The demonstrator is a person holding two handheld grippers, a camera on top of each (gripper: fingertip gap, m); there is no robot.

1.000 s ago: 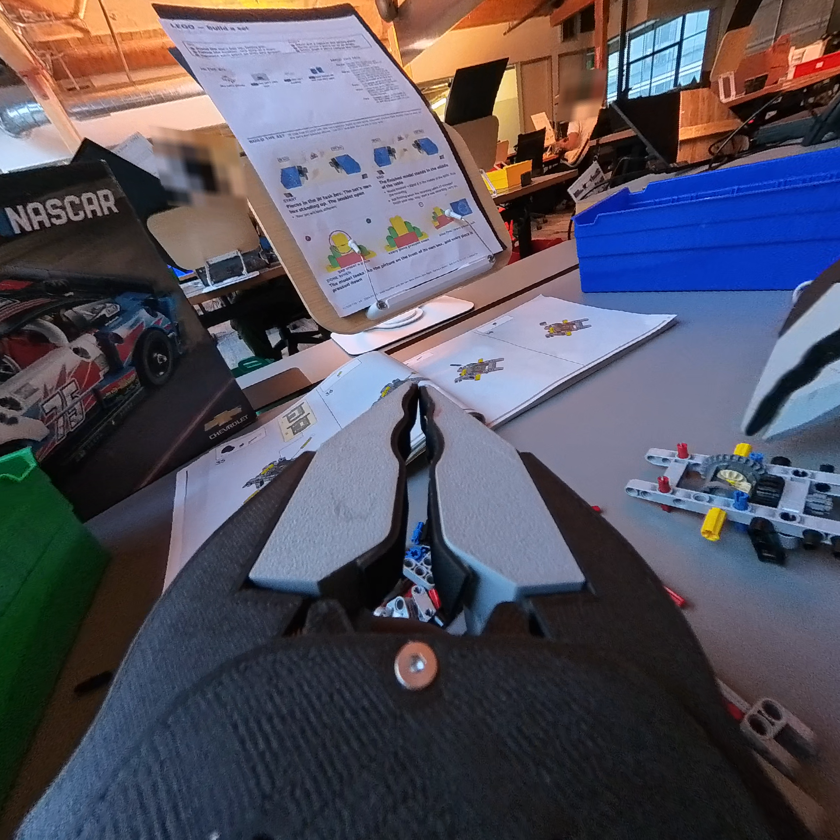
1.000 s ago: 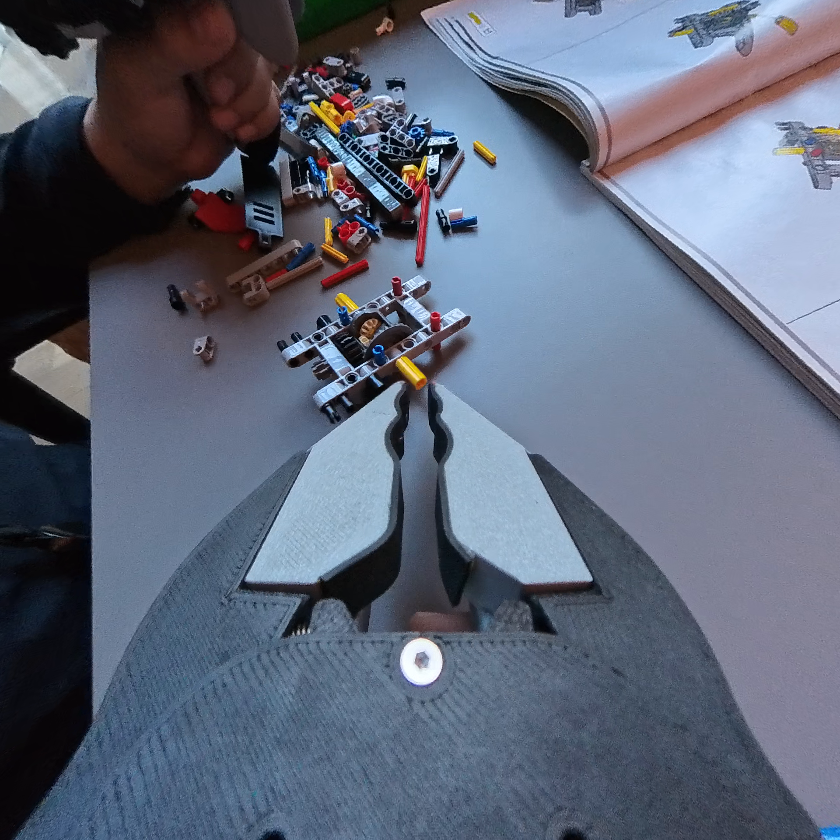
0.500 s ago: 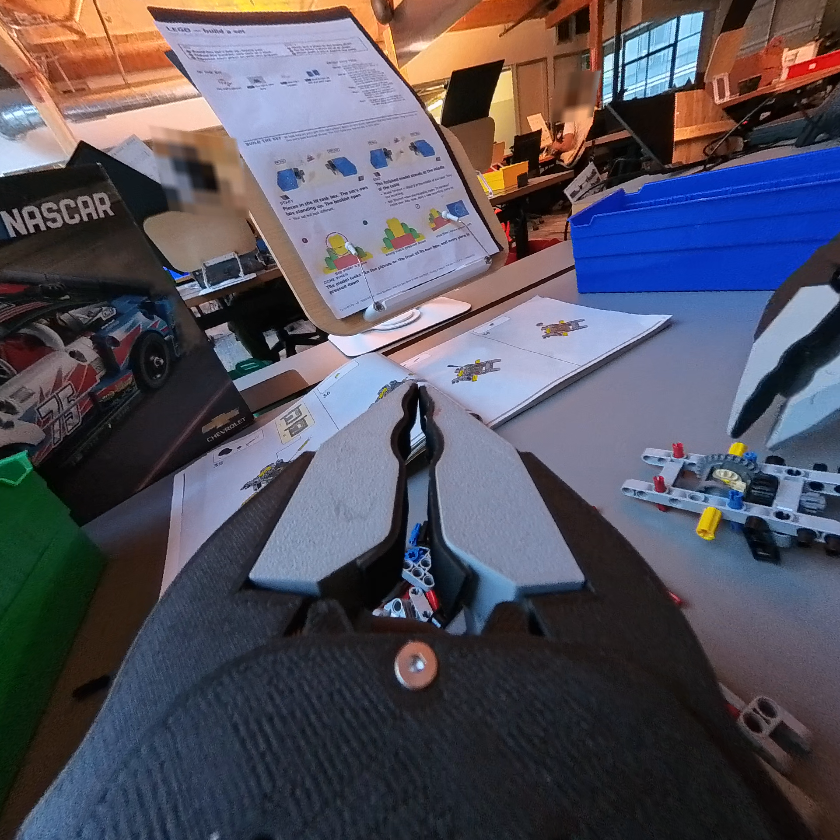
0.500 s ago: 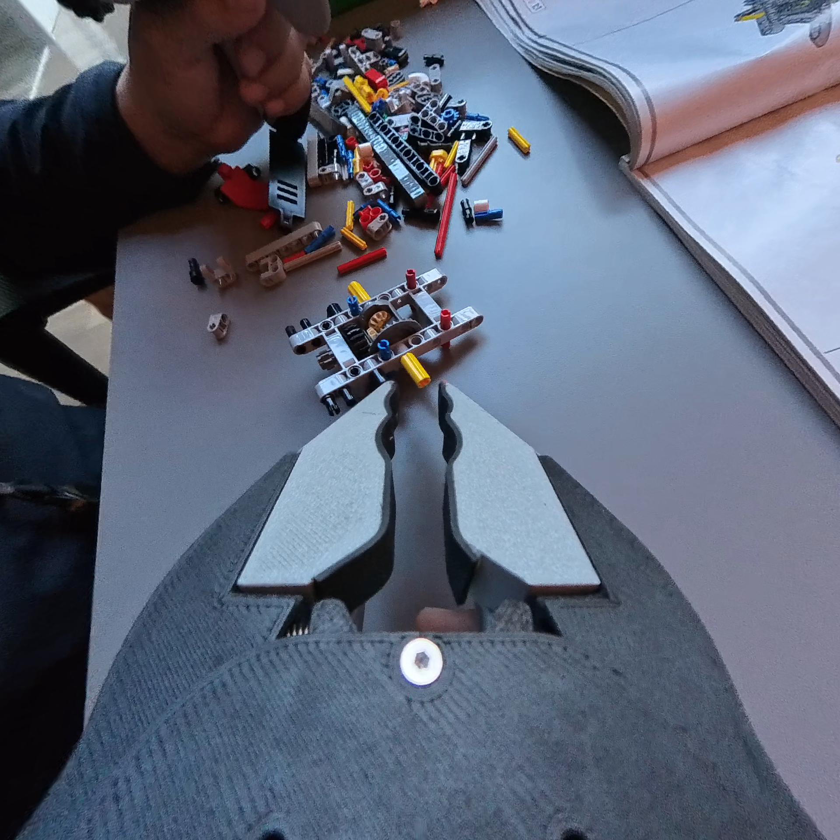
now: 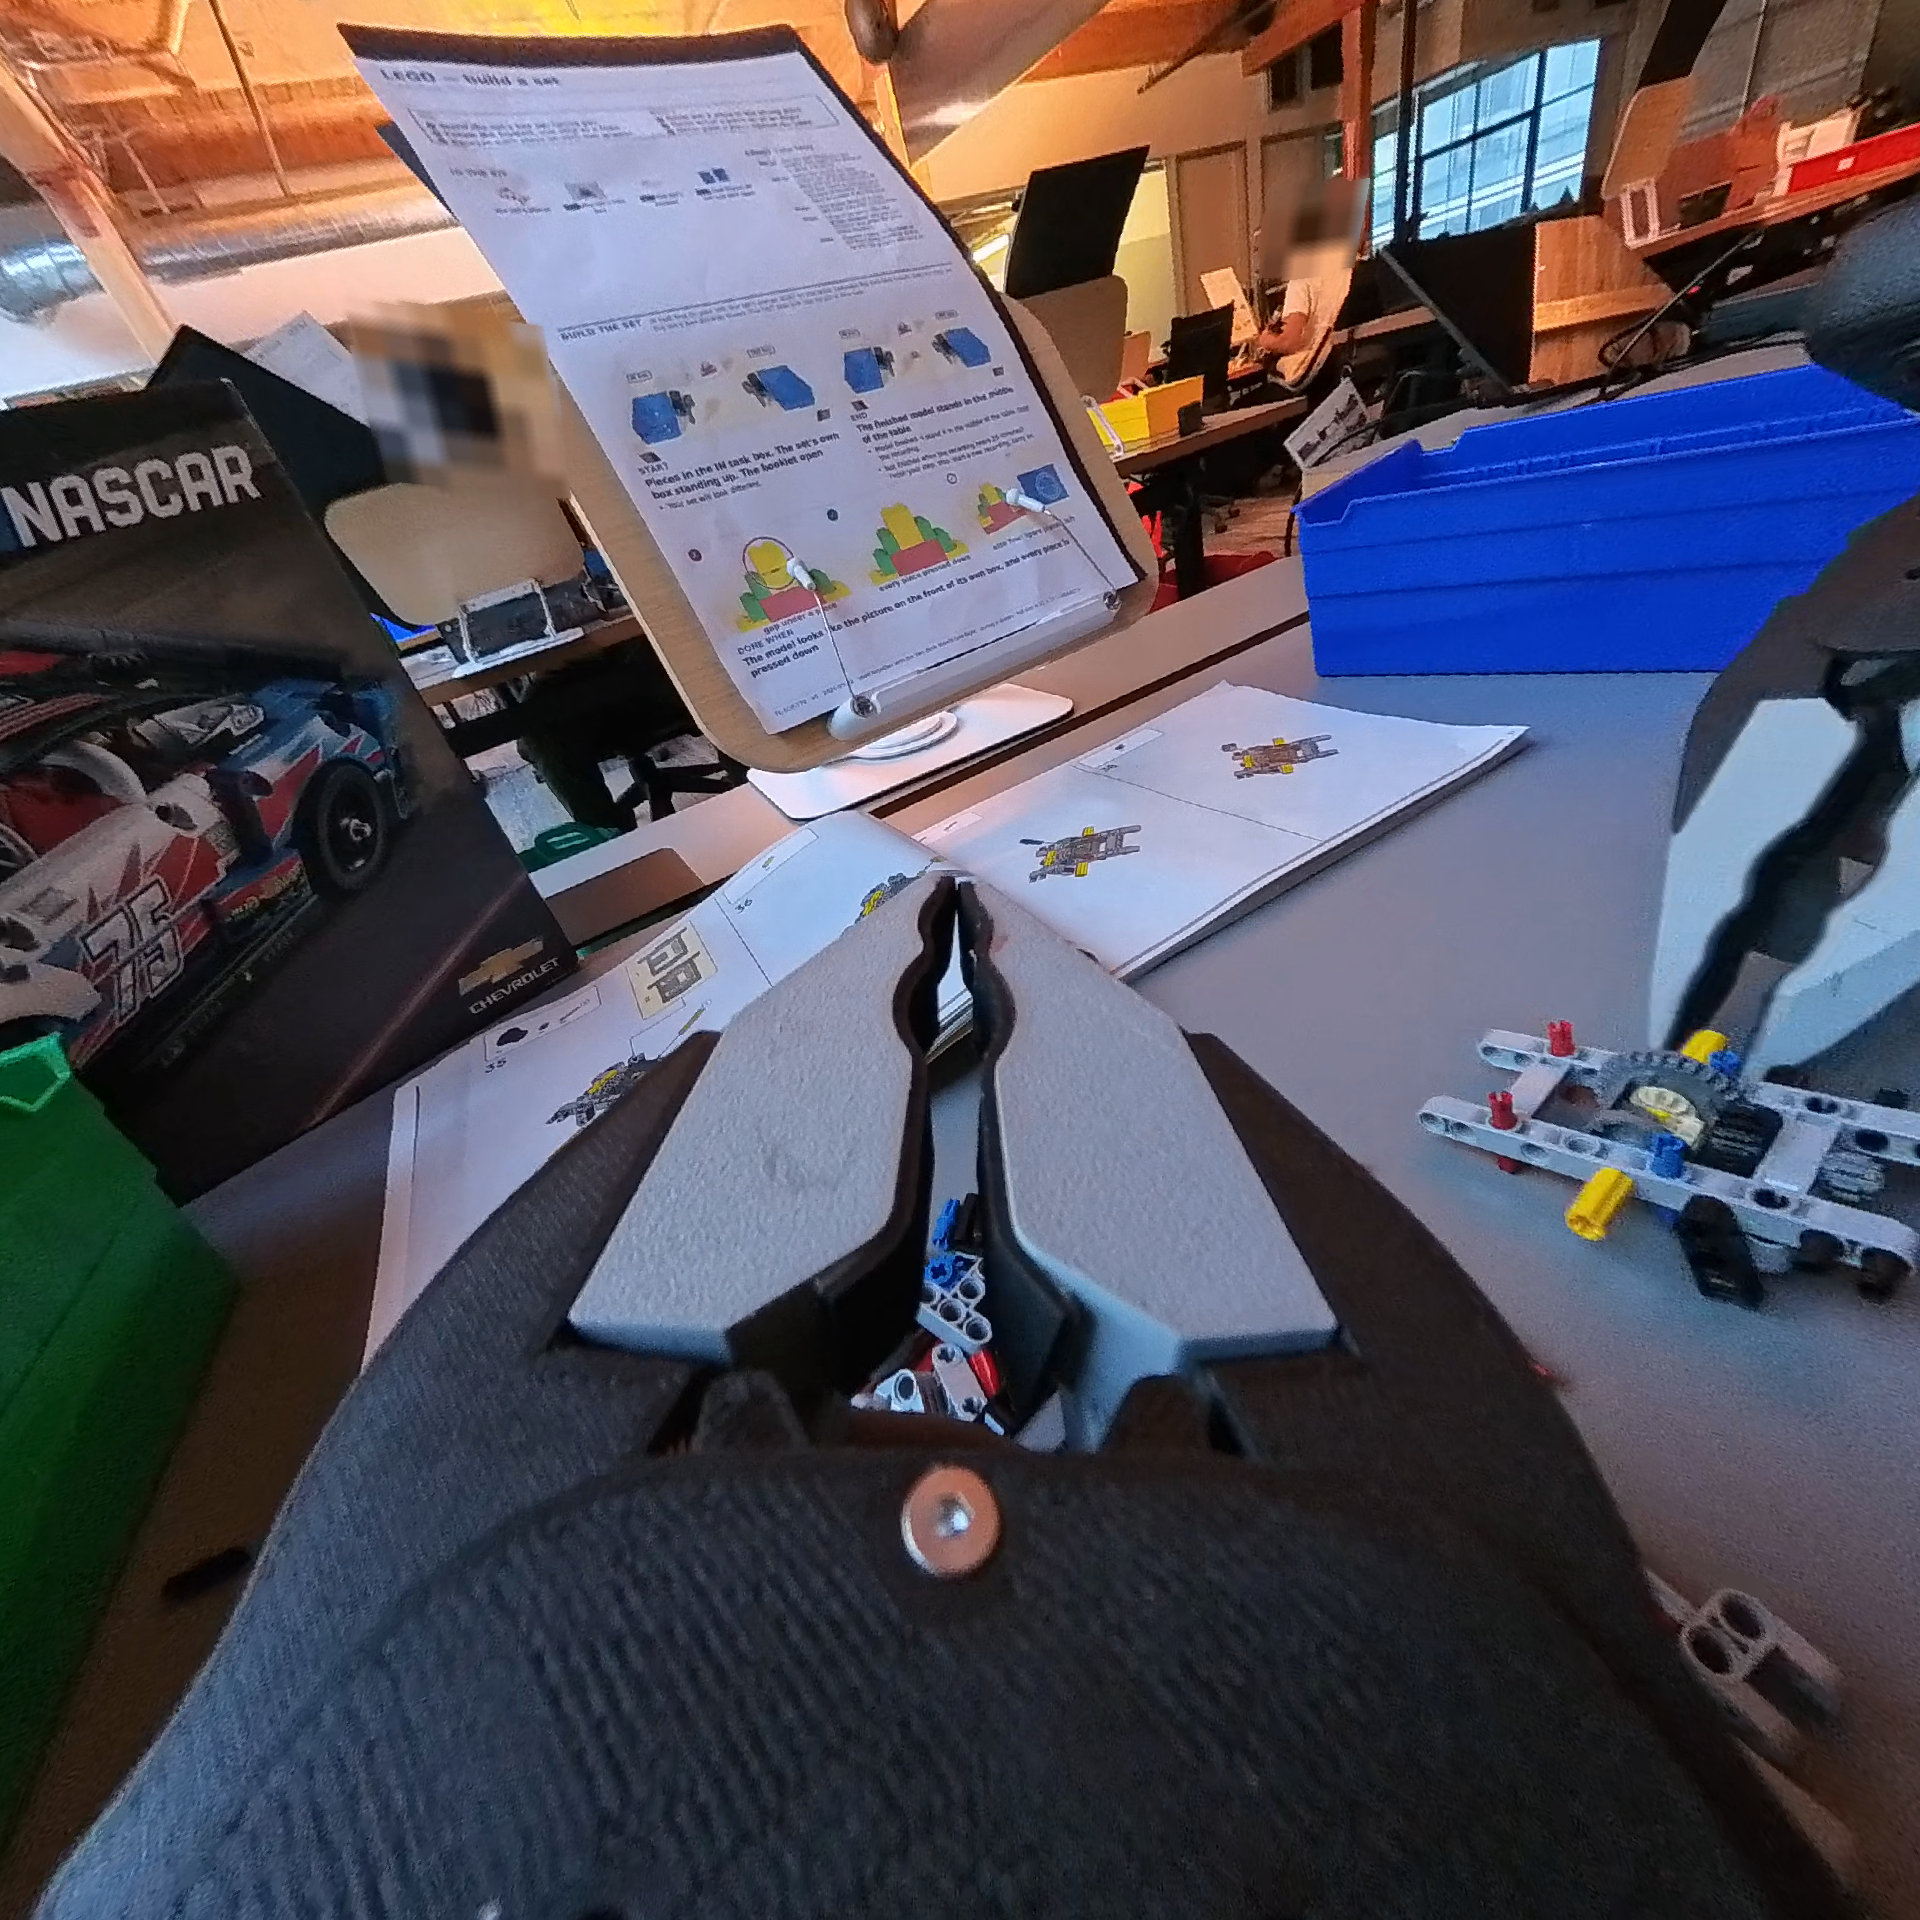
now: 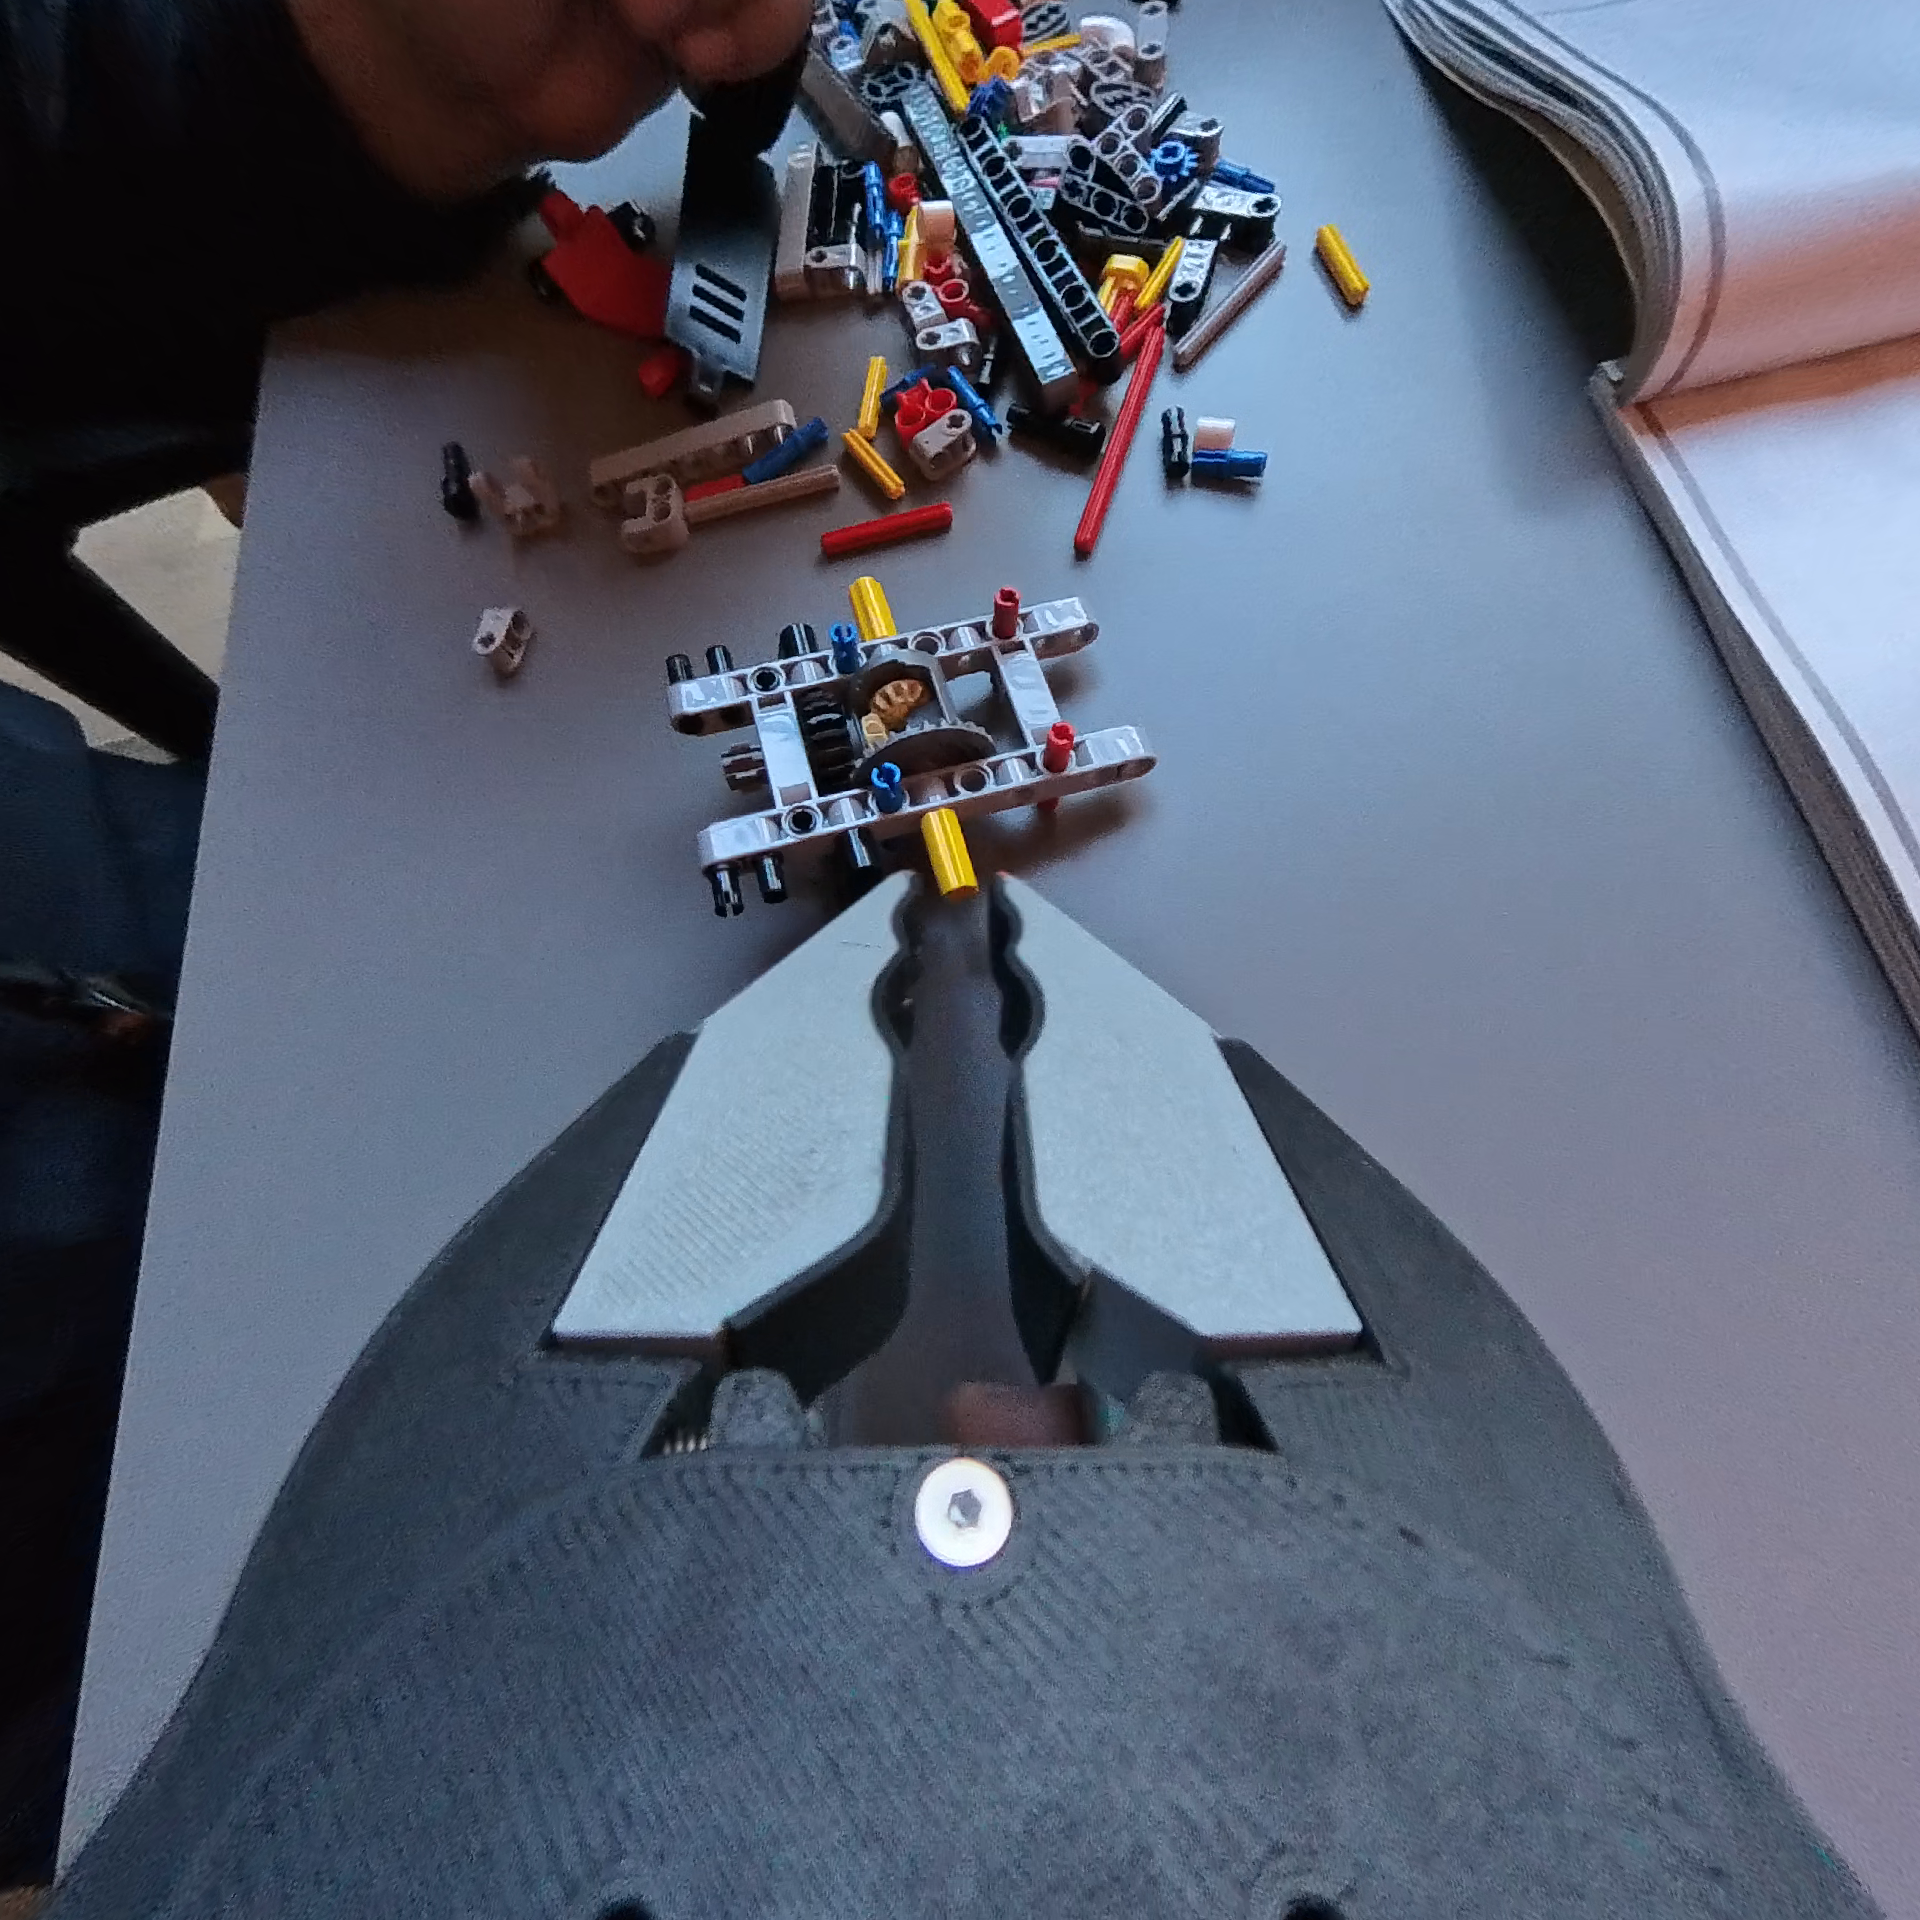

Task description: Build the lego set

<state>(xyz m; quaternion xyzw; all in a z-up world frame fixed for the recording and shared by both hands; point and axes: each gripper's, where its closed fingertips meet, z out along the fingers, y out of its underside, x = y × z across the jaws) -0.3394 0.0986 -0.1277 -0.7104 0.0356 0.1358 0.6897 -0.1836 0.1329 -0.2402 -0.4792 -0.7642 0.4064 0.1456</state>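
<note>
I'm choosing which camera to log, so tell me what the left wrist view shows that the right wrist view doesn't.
Only the left wrist view: the shut left gripper, a printed sheet on a stand, a dark car-picture box, a blue bin, a green bin.

Only the right wrist view: the spread pile of loose pieces, a person's hand by it.

Both: the grey frame assembly, the right gripper close to its yellow axle, the open booklet, the grey table.

Both wrist views look close along their tools, sharing the grey frame [image 6: 914, 743].
</note>
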